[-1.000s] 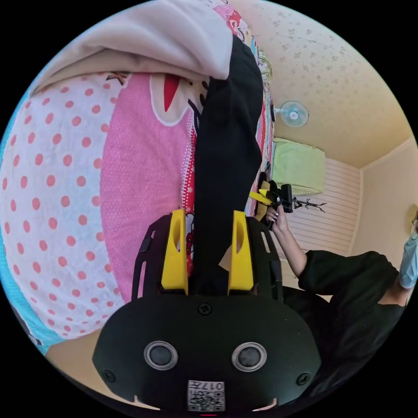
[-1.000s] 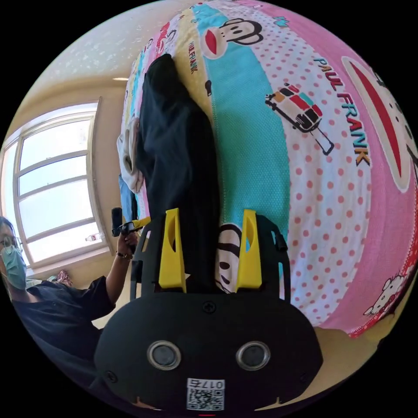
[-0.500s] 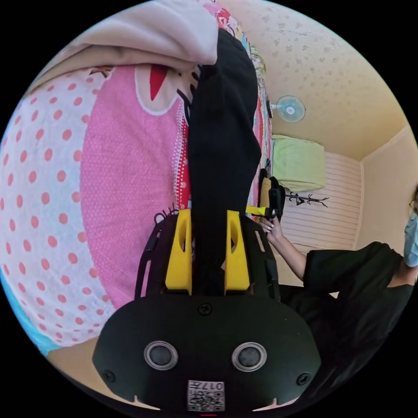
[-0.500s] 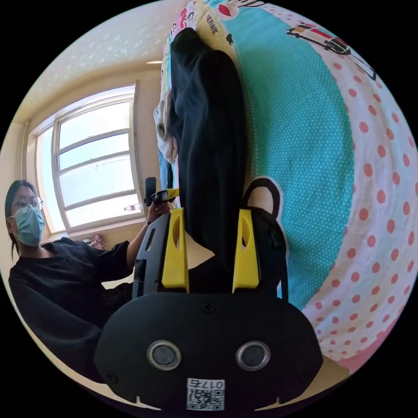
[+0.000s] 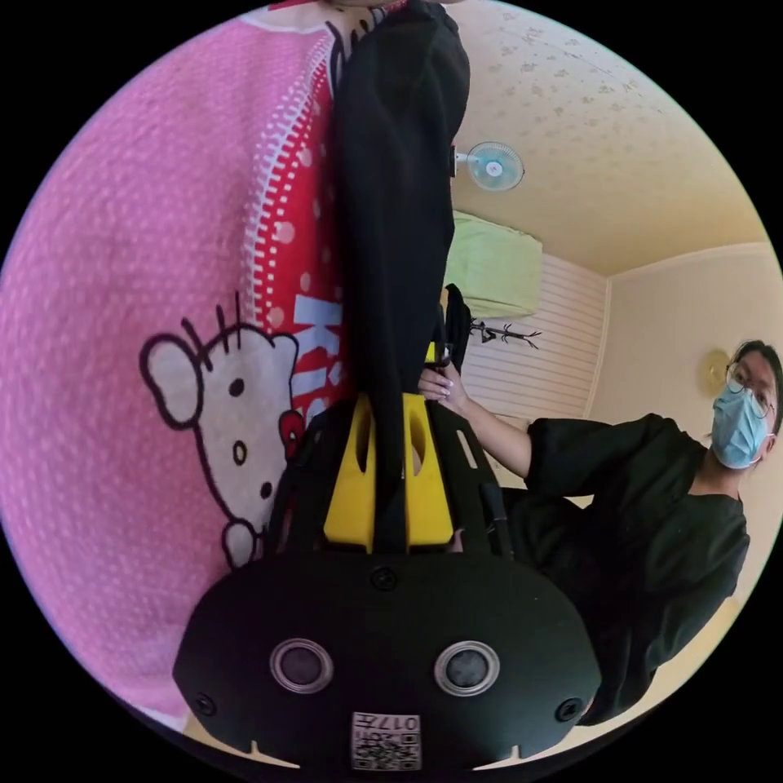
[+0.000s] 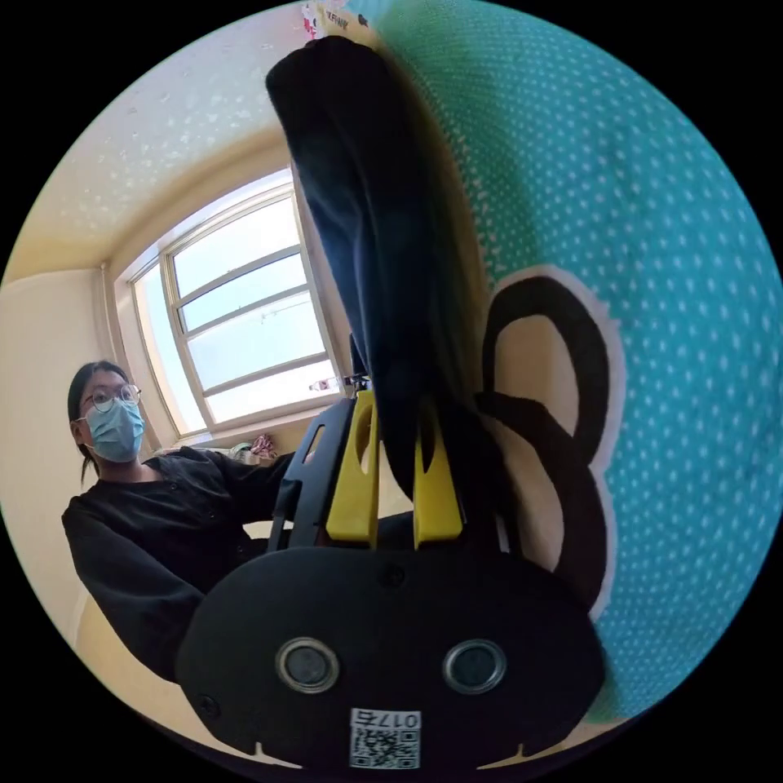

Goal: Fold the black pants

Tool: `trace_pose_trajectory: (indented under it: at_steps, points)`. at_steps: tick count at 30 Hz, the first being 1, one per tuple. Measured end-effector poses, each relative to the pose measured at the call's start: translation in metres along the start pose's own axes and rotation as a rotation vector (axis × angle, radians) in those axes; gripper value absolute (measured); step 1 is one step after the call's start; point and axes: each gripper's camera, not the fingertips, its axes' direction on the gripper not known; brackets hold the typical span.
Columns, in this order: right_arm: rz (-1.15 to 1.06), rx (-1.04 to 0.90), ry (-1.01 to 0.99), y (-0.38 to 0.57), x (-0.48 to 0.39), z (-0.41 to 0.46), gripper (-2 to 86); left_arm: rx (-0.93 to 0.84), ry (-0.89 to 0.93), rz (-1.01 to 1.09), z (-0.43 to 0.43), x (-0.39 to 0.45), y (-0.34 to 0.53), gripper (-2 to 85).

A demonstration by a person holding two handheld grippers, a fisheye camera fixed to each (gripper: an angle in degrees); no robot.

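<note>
The black pants point(image 5: 395, 204) lie along the edge of a bed with a cartoon-print cover. In the left gripper view my left gripper point(image 5: 389, 412) is shut on the near edge of the pants, both yellow jaws pressing the cloth. The right gripper view has the black pants point(image 6: 375, 228) running up from my right gripper point(image 6: 395, 408), whose yellow jaws are closed on the fabric. The other gripper point(image 5: 440, 347) peeks out beside the pants in the left gripper view, held by a hand point(image 5: 440, 383).
The bed cover point(image 5: 163, 285) is pink here and teal point(image 6: 636, 204) there, right against the pants. A person in a black top point(image 5: 644, 497) stands beside the bed. A window point(image 6: 245, 326), a wall fan point(image 5: 492, 165) and a green cloth point(image 5: 489, 265) are behind.
Both grippers went from open around the pants' edge to shut on the cloth. Both cameras came closer to the bed, so the cover looms larger.
</note>
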Motion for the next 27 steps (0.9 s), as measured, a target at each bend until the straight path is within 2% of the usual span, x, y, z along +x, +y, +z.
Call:
trace_pose_trajectory:
  at_steps: [5, 9, 14, 21, 24, 27]
  points:
    - [-0.011, -0.012, -0.156, 0.022, -0.042, -0.013, -0.2, 0.074, 0.146, 0.04, 0.012, 0.047, 0.019, 2.4]
    - [-0.118, -0.009, -0.239, 0.053, -0.135, -0.029, -0.5, 0.073, 0.155, 0.12, 0.033, 0.132, 0.031, 1.6]
    - [-0.341, -0.042, -0.198, 0.069, -0.292, -0.047, -0.6, 0.076, 0.146, 0.306, 0.058, 0.262, 0.027, 1.4]
    - [-0.842, -0.182, -0.005, 0.1, -0.559, -0.063, -0.6, 0.037, -0.014, 0.724, 0.113, 0.484, 0.013, 1.3]
    - [-0.961, -0.149, 0.019, 0.1, -0.641, -0.076, -0.6, 0.134, -0.04, 0.888, 0.139, 0.546, -0.008, 1.9]
    - [-1.006, -0.107, 0.056, 0.071, -0.69, -0.093, -0.6, 0.19, -0.024, 0.888, 0.166, 0.563, -0.069, 1.7]
